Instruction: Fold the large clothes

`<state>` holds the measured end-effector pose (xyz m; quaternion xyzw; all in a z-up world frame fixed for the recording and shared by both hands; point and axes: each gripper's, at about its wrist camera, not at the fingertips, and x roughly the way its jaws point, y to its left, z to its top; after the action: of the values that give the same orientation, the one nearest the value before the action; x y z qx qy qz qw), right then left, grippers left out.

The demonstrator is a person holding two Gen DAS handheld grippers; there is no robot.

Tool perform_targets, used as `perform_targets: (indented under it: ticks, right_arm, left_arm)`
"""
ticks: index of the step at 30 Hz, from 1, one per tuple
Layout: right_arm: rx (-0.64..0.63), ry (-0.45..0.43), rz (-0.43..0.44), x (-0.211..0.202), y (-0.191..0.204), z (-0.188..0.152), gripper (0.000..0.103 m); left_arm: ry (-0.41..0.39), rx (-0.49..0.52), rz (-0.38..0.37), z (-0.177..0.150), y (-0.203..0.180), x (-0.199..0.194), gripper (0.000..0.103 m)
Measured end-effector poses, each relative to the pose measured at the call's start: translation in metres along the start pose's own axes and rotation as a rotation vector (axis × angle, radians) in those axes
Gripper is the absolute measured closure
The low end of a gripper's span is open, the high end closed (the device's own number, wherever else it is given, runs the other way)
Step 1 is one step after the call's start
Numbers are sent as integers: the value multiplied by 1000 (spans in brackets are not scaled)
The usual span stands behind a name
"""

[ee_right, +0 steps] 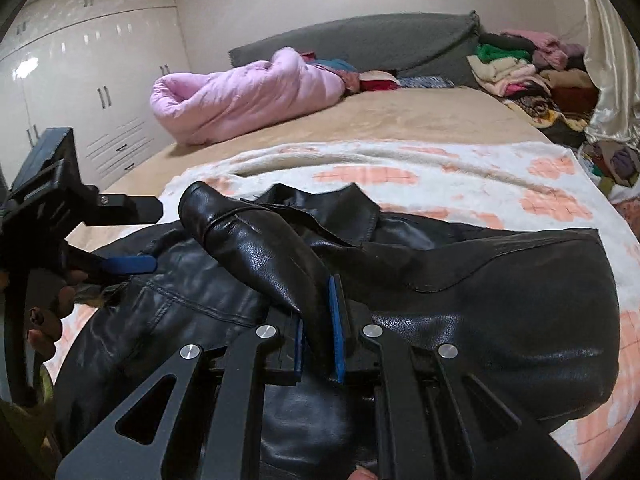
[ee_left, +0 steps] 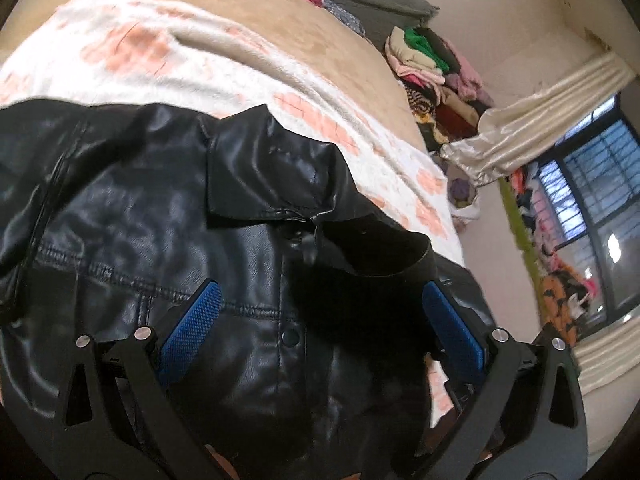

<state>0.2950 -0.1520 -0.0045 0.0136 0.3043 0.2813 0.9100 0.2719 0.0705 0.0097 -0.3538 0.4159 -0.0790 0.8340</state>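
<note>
Left edge of the right wrist view: left claw (ee_right: 132, 236) comes in from the side over the black leather jacket (ee_right: 500, 280); one blue pad (ee_right: 130, 265) sits low at the jacket's left shoulder, the other finger well above it, so the jaws are released with nothing between them; a person's hand (ee_right: 60, 300) is wrapped on its grip below. Its own camera agrees: left claw (ee_left: 316, 320) spread wide, both pads clear of the leather, hovering over the snap placket (ee_left: 290, 334) just under the collar (ee_left: 272, 176) (probably lining up to pin or smooth the front while the other side gets folded).

Centre: jacket lies front-up on the white blanket with peach squares (ee_right: 460, 172), which covers the near end of the bed (ee_right: 400, 116); the blanket presumably serves as the folding surface.

Right of centre: right claw (ee_right: 320, 316) is clenched on a sleeve (ee_right: 248, 240); the sleeve rises out of the pads and its cuff end hangs free above the chest, so I read this as the sleeve-across fold in progress, not yet laid down.

Far side, not in play: pink quilt (ee_right: 240, 100), grey headboard (ee_right: 360, 40), stacked clothes (ee_right: 520, 68) at right, cream curtain (ee_right: 608, 60) at the edge.
</note>
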Motion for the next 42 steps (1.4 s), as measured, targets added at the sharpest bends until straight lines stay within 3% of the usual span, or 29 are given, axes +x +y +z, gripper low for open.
perform_targets:
  ticks: [7,14,15,17,19,20,22,24,28,32,36,38,42]
  right_arm:
    - [-132,47,94,12,45,-12,90]
    - [-238,134,146,31,85,-32,88]
    - [-256,161,146,36,88,-36,85]
    - [-280,204,161,40,92,-40,68]
    - [-290,238,215,38,96,-40,12]
    - [-289,240,231,35,97,-39,7]
    - [-304,223,255,23,99,-34,7]
    - [-313,211,264,11,94,-28,7]
    - [-264,115,283,-20,62,-8,8]
    - [-96,-77,272,-63,3,21,12]
    - [30,-189,108,-87,-47,31,22]
    - [93,-181,33,-84,-64,30,24]
    - [226,-105,-82,-63,-92,25,42]
  left_arm:
    - [13,-59,-39,2,24,-8,8]
    - [113,-108,-37,-10,47,11,10]
    - [127,-113,-31,-12,49,13,15]
    - [138,-119,-15,-16,54,20,31]
    - [148,-114,3,-19,57,24,60]
    - [152,-107,16,-20,57,26,65]
    - [151,-76,32,-23,54,28,84]
    - [132,-40,52,-22,48,24,93]
    - [82,26,20,-15,25,7,101]
    - [-8,108,-17,2,-11,-31,103]
    - [-129,171,-51,25,-38,-85,103]
    - [-161,192,-55,27,-40,-100,103]
    - [-157,202,11,22,-19,-103,103]
